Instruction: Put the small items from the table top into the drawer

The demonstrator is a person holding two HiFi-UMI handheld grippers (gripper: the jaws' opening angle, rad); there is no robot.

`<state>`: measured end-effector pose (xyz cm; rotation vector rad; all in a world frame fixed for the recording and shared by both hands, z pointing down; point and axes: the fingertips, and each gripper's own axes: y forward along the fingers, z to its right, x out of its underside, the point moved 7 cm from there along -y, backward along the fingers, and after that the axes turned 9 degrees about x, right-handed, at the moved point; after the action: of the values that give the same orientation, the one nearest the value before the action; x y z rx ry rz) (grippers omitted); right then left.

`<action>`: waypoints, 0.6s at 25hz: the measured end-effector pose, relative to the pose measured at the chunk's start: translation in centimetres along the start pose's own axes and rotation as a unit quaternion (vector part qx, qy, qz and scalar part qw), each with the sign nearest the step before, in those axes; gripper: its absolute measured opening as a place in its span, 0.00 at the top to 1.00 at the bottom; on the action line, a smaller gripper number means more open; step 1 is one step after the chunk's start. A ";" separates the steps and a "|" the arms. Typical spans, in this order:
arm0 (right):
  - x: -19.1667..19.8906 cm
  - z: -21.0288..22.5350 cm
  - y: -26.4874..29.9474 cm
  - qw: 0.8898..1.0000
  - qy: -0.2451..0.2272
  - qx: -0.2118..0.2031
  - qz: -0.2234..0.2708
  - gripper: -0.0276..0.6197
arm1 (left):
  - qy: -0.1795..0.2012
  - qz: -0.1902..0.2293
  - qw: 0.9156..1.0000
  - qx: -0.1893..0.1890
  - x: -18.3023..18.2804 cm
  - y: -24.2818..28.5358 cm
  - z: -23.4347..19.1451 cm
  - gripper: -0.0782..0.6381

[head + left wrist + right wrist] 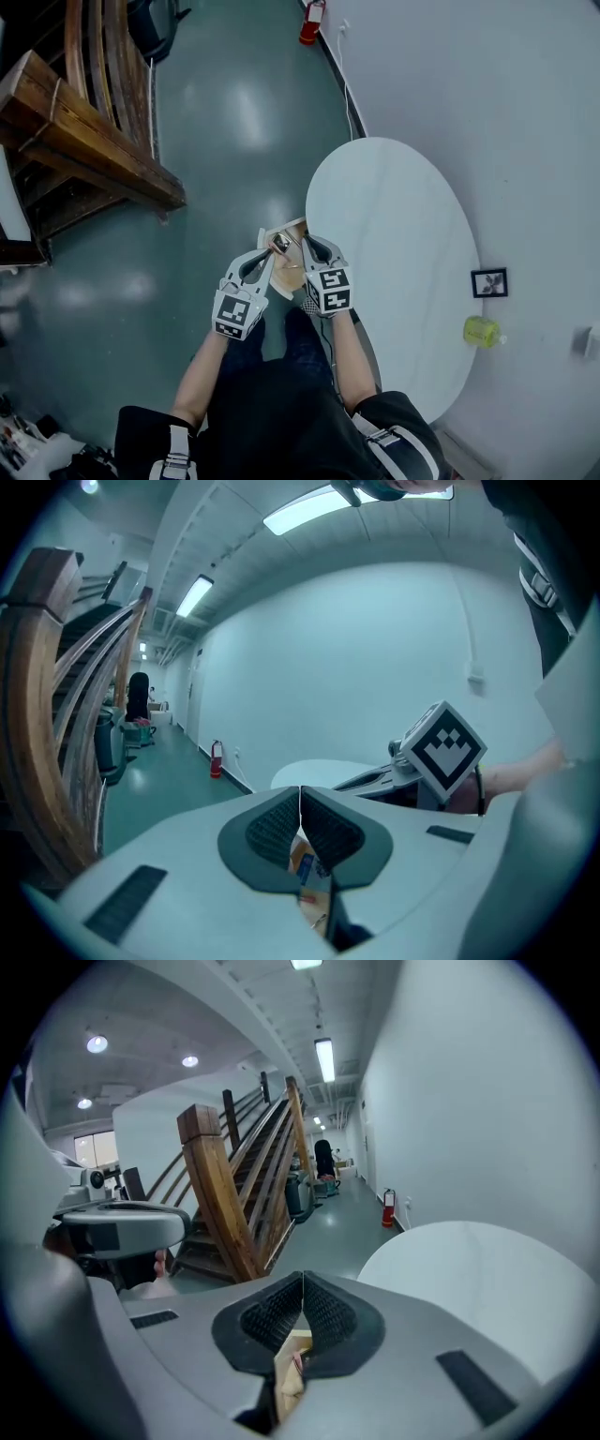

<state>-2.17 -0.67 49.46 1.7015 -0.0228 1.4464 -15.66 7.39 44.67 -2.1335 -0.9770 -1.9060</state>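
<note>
Two empty pairs of fingers, pressed together, on left gripper (pixel 300 799) and right gripper (pixel 303 1286) — fingertips above the drawer (pixel 289 274), table (pixel 403 262) beside.

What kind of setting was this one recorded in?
Probably a corridor or lobby in an office-type building: a wooden staircase, a red fire extinguisher, and strip ceiling lights running down a long hallway.

A white oval worktop (pixel 403 234) stands against the wall (pixel 525 112). At its edge by that wall sit a small black-framed picture (pixel 489 282) and, near it, a yellow-green object (pixel 481 330).
</note>
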 end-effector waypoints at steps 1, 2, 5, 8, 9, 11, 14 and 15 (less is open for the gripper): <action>-0.6 0.1 -0.9 1.000 0.001 0.005 0.009 0.91 | 0.007 0.005 1.000 0.003 -0.7 -0.2 0.3 0.86; -1.2 0.1 -1.9 1.000 0.001 0.009 0.017 0.91 | 0.012 0.010 1.000 0.004 -1.5 -0.6 0.5 0.86; -2.8 0.0 -4.6 0.999 0.001 0.022 0.043 0.91 | 0.026 0.024 0.999 0.003 -3.4 -1.6 1.2 0.86; -4.1 -0.1 -7.2 0.997 0.002 0.034 0.069 0.91 | 0.039 0.033 0.999 0.005 -5.1 -2.5 1.8 0.86; -4.5 -0.1 -8.0 0.996 0.001 0.038 0.078 0.91 | 0.044 0.036 0.998 0.006 -5.5 -2.8 2.0 0.86; -5.2 -0.1 -9.6 0.994 0.004 0.043 0.096 0.91 | 0.053 0.041 0.998 0.012 -6.1 -3.3 2.5 0.86; -5.8 0.2 -11.6 0.992 0.013 0.047 0.117 0.91 | 0.065 0.051 0.996 0.018 -6.9 -3.9 3.3 0.86; -5.9 0.3 -12.2 0.991 0.013 0.050 0.122 0.91 | 0.068 0.053 0.996 0.019 -7.1 -4.0 3.6 0.86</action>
<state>2.57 3.76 37.53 1.8100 -0.1509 1.6752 -14.78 9.59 36.04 -1.9621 -0.8504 -1.9366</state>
